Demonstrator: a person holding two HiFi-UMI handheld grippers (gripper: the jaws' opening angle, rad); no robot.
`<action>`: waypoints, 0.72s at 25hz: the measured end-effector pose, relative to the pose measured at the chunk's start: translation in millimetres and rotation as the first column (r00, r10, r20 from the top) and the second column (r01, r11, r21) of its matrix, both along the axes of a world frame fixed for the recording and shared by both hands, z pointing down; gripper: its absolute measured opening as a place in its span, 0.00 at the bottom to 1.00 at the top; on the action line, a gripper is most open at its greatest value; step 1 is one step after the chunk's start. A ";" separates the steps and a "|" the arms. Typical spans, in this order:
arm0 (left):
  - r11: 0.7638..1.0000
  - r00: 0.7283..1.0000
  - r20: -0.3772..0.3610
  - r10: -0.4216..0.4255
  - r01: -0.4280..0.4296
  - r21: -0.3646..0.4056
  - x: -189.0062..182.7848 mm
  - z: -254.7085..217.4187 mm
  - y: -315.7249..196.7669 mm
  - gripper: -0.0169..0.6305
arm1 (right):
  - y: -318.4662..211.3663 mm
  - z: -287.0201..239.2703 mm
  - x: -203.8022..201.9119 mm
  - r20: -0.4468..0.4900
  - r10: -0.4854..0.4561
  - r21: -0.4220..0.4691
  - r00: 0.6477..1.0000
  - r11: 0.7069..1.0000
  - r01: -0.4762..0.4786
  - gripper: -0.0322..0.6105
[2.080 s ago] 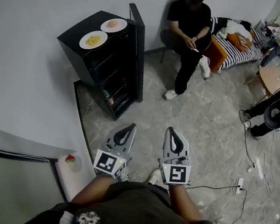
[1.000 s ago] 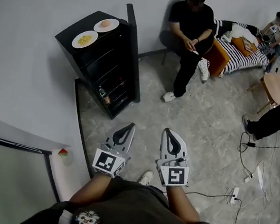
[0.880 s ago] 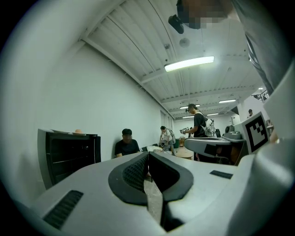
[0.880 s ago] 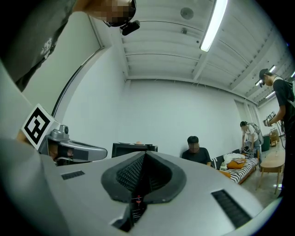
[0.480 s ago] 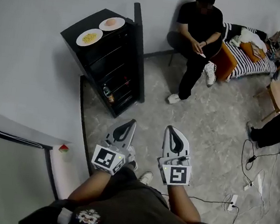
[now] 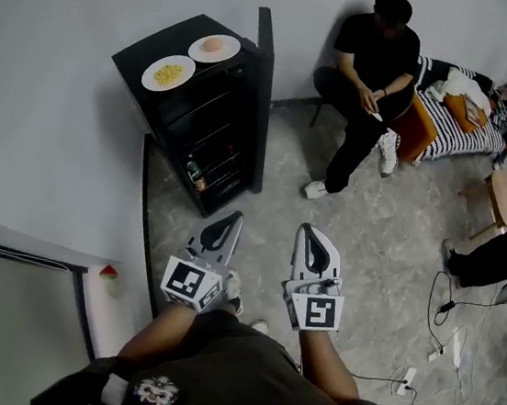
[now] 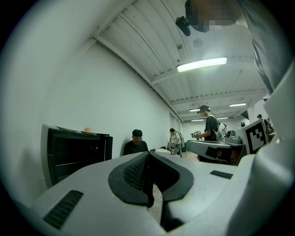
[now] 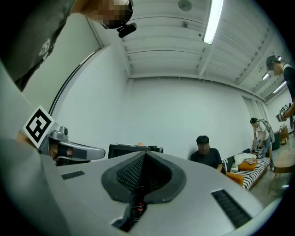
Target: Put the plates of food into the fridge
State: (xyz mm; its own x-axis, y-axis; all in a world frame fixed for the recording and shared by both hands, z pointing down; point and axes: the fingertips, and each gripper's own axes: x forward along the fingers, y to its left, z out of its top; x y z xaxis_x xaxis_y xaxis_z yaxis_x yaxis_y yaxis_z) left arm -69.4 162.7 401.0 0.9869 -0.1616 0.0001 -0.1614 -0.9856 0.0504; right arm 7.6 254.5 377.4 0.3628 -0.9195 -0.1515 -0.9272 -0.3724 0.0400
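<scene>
The black fridge stands against the wall with its door swung wide, so the shelves face the room; this looks like readiness for loading. Both plates of food sit on the fridge's top, not inside it: the plate of yellow food nearer the front, the plate with a pinkish lump just behind it, the two close but apart. The left tool and right tool are held side by side low in front of the wearer's body, pointing towards the fridge and well apart from it. Each has its jaws pressed together on nothing, which suits walking up rather than grasping, so the task appears barely begun.

A seated person sits near the open door, one leg stretched out over the floor, and might crowd the right side. A striped bed lies beyond. Cables trail over the floor at the right, away from the direct path. A watermelon slice rests on a white ledge at the left
</scene>
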 end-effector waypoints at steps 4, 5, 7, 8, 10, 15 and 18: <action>1.000 1.000 -0.002 -0.024 0.024 -0.003 14.0 1.4 -32.9 0.06 | -30.6 9.6 15.6 0.009 -0.009 -0.005 1.000 1.000 0.009 0.09; 1.000 1.000 -0.001 -0.031 0.031 -0.002 16.4 2.1 -41.4 0.06 | -38.4 10.2 18.9 0.008 -0.011 -0.008 1.000 1.000 0.011 0.09; 0.999 0.999 0.001 -0.049 0.049 0.003 20.0 3.2 -58.2 0.06 | -53.5 9.8 24.9 0.006 -0.014 -0.011 1.000 1.000 0.014 0.09; 0.998 0.998 0.003 -0.057 0.057 0.008 21.6 3.4 -65.7 0.06 | -60.6 9.3 27.6 0.005 -0.015 -0.013 1.000 1.000 0.015 0.09; 0.998 0.998 0.005 -0.065 0.065 0.023 24.1 2.3 -79.4 0.06 | -75.5 8.1 32.0 0.003 -0.019 -0.020 1.000 1.000 0.019 0.09; 0.997 0.997 -0.006 -0.078 0.078 0.030 27.4 -3.8 -116.6 0.06 | -118.9 8.1 35.8 0.016 -0.037 -0.036 0.999 0.999 0.037 0.09; 0.996 0.996 -0.031 -0.088 0.088 0.005 31.3 -12.9 -139.7 0.06 | -145.9 13.8 36.3 0.062 -0.057 -0.050 0.996 0.997 0.060 0.09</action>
State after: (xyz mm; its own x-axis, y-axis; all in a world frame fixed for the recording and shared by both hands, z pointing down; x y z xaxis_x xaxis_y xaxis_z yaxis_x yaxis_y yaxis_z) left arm -38.1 23.0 388.1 0.9684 -0.2476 -0.0310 -0.2459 -0.9680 0.0505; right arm 43.9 108.6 391.2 0.3148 -0.9455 -0.0830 -0.9488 -0.3160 0.0011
